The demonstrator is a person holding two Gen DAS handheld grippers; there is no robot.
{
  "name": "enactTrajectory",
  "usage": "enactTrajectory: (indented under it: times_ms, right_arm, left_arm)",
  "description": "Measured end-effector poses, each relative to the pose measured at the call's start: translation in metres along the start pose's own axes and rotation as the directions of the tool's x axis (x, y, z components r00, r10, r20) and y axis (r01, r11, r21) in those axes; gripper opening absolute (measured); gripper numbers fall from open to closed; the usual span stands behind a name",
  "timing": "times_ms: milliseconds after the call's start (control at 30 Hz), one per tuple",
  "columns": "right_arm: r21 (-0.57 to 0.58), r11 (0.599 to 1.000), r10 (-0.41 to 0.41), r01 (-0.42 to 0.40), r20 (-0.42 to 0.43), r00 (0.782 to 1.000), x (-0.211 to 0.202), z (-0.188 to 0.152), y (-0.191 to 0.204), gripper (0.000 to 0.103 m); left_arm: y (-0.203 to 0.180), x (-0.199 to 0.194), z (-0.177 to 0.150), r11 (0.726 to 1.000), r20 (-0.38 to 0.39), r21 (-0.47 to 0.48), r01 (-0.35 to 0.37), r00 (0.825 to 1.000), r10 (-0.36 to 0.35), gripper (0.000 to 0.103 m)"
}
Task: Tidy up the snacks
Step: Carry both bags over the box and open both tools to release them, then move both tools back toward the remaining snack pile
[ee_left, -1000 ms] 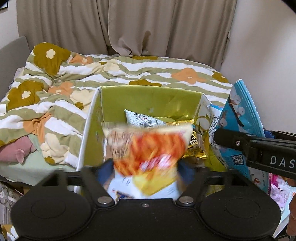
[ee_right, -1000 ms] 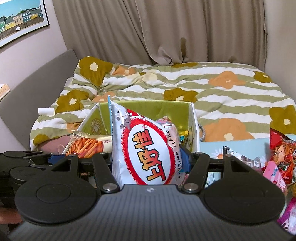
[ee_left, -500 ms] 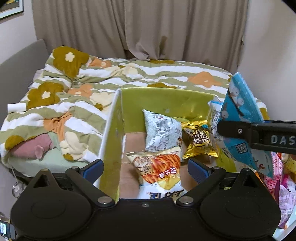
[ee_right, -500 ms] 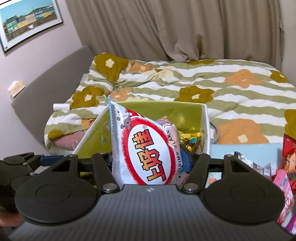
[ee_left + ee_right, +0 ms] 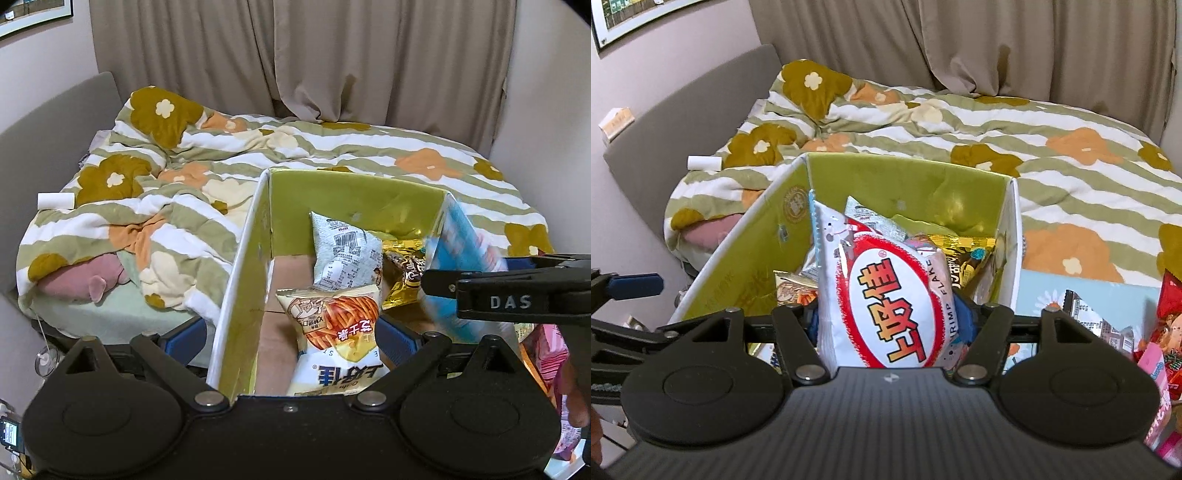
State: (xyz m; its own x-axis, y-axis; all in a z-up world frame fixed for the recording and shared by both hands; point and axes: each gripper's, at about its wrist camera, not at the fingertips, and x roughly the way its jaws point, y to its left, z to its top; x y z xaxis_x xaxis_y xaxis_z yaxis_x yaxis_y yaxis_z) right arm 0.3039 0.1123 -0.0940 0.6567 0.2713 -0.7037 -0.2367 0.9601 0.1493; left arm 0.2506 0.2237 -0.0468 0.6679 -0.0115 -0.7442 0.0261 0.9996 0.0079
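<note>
Right wrist: shrimp flakes bag between just-opened right tongs (above box).

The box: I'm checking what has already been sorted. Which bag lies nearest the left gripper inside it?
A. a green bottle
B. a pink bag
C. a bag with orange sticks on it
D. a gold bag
C: in the left wrist view the orange-stick bag lies on the floor of the box just ahead of the open left gripper, with the gold bag farther back.

Ahead of me: bed under a flowered striped duvet, beige curtains behind, grey headboard left, framed picture on the wall.
</note>
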Motion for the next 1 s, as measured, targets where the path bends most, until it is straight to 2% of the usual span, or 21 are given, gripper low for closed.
enactTrajectory:
  times_ms: [33,300,633,800,1000]
  right_arm:
    - [0.01,1.0,0.006,-0.006,0.008,1.0,-0.001,0.0,-0.001,0.103]
    - [0.047,0.999,0.005,-0.009,0.084,0.996,-0.014,-0.003,-0.009,0.103]
    - [0.084,0.996,-0.018,0.007,0.137,0.99,-0.044,-0.006,-0.013,0.103]
    - [0.091,0.994,-0.066,0.052,0.155,0.986,-0.072,-0.011,-0.007,0.103]
    - [0.138,0.983,-0.146,0.119,0.207,0.967,-0.117,-0.024,-0.011,0.103]
  left_arm:
    - [0.0,0.0,-0.001,1.0,0.0,0.0,-0.002,1.0,0.002,0.099]
    - [-0.001,-0.003,-0.008,1.0,-0.006,0.0,-0.005,1.0,0.005,0.099]
    - [0.002,-0.022,-0.01,0.999,0.018,0.012,0.029,0.999,-0.03,0.099]
    - [-0.001,-0.037,-0.01,0.996,0.043,0.033,0.083,0.995,-0.084,0.099]
    - [-0.017,-0.056,-0.011,0.98,0.074,0.088,0.181,0.979,-0.188,0.1]
